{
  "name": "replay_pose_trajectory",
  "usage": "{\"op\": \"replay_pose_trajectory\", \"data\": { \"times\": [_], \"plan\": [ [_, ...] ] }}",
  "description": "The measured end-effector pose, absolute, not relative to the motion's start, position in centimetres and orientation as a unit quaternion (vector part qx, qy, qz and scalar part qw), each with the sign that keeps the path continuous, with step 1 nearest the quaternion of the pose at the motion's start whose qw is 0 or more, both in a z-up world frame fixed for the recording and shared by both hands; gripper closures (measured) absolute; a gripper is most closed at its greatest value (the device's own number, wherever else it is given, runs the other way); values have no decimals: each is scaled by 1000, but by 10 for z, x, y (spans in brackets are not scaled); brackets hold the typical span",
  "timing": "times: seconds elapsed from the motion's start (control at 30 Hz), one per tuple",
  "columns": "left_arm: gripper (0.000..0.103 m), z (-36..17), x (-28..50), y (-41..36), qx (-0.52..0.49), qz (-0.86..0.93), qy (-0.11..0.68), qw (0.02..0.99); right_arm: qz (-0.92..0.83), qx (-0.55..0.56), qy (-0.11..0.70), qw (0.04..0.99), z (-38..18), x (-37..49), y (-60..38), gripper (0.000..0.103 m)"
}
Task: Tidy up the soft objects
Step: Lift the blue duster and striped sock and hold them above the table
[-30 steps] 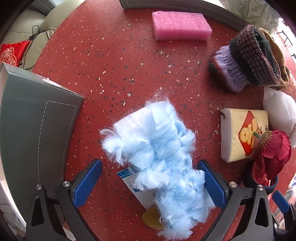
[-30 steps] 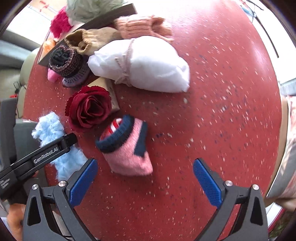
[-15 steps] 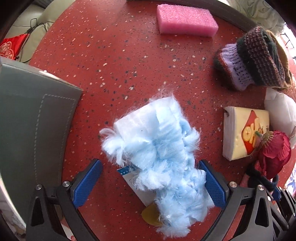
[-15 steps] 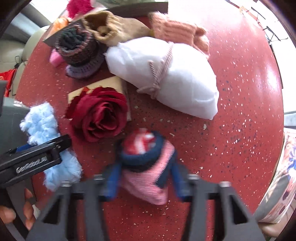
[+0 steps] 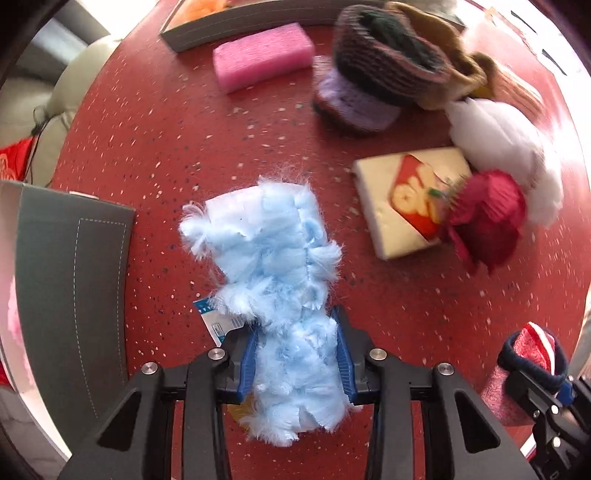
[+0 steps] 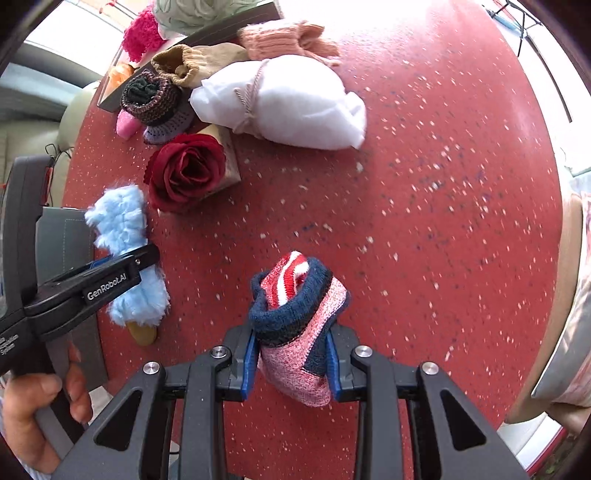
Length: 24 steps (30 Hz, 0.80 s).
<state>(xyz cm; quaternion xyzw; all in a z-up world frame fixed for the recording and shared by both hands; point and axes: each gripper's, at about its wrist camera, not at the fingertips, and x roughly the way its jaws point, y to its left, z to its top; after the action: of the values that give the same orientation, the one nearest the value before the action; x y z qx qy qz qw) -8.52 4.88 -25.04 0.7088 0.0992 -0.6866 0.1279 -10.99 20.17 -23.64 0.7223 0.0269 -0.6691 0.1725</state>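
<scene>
My left gripper (image 5: 295, 354) is shut on a fluffy light-blue duster piece (image 5: 269, 251) that lies lengthwise on the red speckled table (image 5: 155, 133); it also shows in the right wrist view (image 6: 122, 229). My right gripper (image 6: 291, 360) is shut on a pink knitted sock with a navy cuff (image 6: 299, 321), seen too at the lower right of the left wrist view (image 5: 524, 369). A red rose (image 6: 184, 170), a white tied bag (image 6: 291, 103) and a brown-purple knitted hat (image 6: 155, 99) lie behind.
A grey stitched box (image 5: 70, 295) stands at the left. A pink foam block (image 5: 262, 55) and another grey box edge (image 5: 236, 26) lie at the back. A yellow tissue pack (image 5: 402, 199) lies under the rose. Tan (image 6: 192, 61) and salmon (image 6: 284, 38) knits lie at the back.
Both grippers were open and have closed: the left on the blue duster piece, the right on the pink sock after moving up to it.
</scene>
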Motion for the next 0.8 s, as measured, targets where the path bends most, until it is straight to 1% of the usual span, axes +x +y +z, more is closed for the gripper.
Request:
{"op": "replay_pose_trajectory", "data": {
  "times": [0.23,0.5,0.57,0.8],
  "plan": [
    [65,-231,-53,85,715,-691,65,84,-661,732,13,164,-238,-84,244,70],
    [65,-209,14,116,726,-683,47,62,-630,760,3,159,-242,-29,283,70],
    [65,-198,35,120,724,-686,42,56,-623,766,3,159,-241,-17,290,70],
    [65,-154,46,134,697,-715,33,48,-621,765,16,171,-221,-2,291,69]
  ]
}}
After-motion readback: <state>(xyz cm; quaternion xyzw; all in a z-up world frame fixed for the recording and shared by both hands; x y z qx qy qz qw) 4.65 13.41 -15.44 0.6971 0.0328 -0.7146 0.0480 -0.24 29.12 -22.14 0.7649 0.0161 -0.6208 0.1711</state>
